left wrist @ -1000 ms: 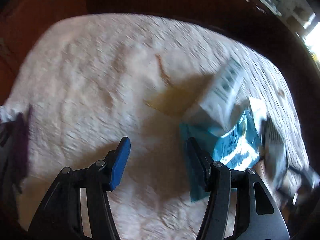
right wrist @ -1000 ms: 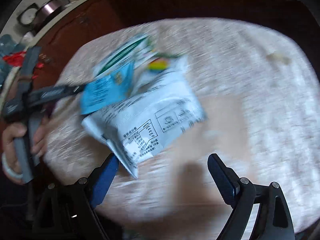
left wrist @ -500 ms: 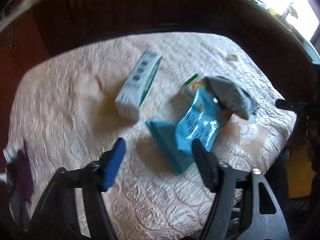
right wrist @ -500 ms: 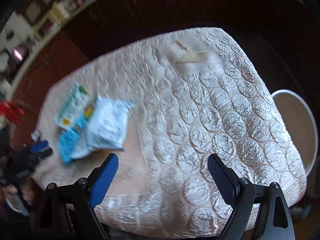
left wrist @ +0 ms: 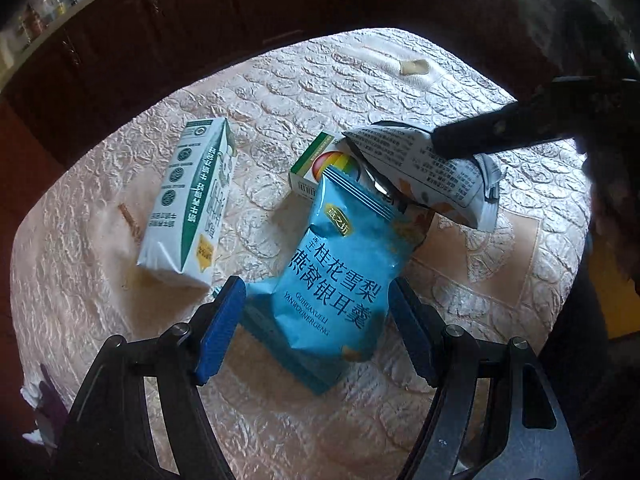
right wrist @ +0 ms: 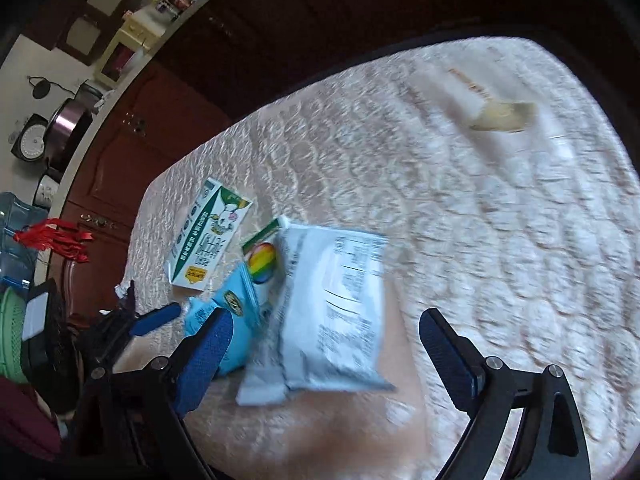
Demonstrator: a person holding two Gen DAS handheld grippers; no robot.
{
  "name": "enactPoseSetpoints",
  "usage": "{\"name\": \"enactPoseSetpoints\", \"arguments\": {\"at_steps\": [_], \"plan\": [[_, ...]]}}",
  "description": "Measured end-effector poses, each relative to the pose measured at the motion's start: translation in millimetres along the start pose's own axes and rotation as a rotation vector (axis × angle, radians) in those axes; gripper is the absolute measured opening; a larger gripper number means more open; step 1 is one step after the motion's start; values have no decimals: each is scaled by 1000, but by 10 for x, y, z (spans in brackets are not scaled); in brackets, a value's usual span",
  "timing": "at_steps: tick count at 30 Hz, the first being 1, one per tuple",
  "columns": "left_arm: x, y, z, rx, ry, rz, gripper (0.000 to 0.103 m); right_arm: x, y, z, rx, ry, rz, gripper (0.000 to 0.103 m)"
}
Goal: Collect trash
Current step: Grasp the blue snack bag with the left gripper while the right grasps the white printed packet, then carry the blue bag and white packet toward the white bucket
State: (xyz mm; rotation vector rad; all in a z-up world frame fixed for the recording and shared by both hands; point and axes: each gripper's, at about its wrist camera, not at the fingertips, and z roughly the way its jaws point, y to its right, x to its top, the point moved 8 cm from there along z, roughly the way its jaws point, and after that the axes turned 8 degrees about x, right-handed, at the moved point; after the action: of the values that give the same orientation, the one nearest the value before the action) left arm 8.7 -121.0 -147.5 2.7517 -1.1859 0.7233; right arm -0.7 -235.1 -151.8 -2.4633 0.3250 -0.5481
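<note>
Trash lies on a quilted pink tablecloth. In the left wrist view a blue snack packet lies below and between the fingers of my left gripper, which is open; the pads do not press it. A green-and-white milk carton lies to its left. A small rainbow-printed box sits behind, under a white printed packet. In the right wrist view my right gripper hovers over that white packet, its jaws opening and apart from it. Beside it are the blue packet, box and carton.
A pale scrap lies near the cloth's far edge, also the scrap in the right wrist view. A brown stick lies left of the carton. Dark wooden cabinets stand behind the table. A green basket is off the left end.
The left view rolled and backed off, so the blue packet now lies between wider left jaws. The right view swung to the table's far side, then back over the white packet.
</note>
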Motion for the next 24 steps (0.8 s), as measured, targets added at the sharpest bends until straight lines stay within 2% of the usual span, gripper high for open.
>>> {"name": "enactPoseSetpoints", "arguments": {"at_steps": [3, 4, 5, 6, 10, 11, 12, 13, 16, 17, 18, 20, 24], "plan": [[57, 20, 109, 5, -14, 4, 73, -48, 9, 192, 12, -60, 16, 93], [76, 18, 154, 15, -21, 1, 73, -72, 6, 251, 22, -72, 9, 90], [82, 13, 180, 23, -28, -3, 73, -88, 20, 281, 19, -72, -4, 76], [87, 10, 208, 32, -36, -4, 73, -108, 52, 276, 5, -67, -12, 67], [68, 44, 313, 90, -63, 31, 70, -133, 171, 59, -1, 6, -21, 65], [51, 67, 353, 104, -75, 43, 55, -140, 200, -40, -17, 25, -35, 65], [42, 84, 374, 108, -84, 50, 45, -139, 217, -94, -29, 35, -46, 65], [36, 101, 386, 125, -84, 58, 44, -145, 250, -170, -47, 46, -56, 65], [42, 94, 335, 148, -70, 68, 24, -194, 333, -355, -50, 74, -53, 65], [66, 46, 294, 136, -64, 30, 14, -208, 356, -397, -43, 80, -45, 65], [87, -9, 246, 104, -65, -20, 9, -222, 401, -463, -36, 87, -41, 65], [104, -82, 145, 80, -56, -68, 8, -263, 414, -542, -35, 105, -44, 65], [100, -83, -1, 73, -29, -94, 7, -334, 425, -636, -13, 128, -33, 65]]}}
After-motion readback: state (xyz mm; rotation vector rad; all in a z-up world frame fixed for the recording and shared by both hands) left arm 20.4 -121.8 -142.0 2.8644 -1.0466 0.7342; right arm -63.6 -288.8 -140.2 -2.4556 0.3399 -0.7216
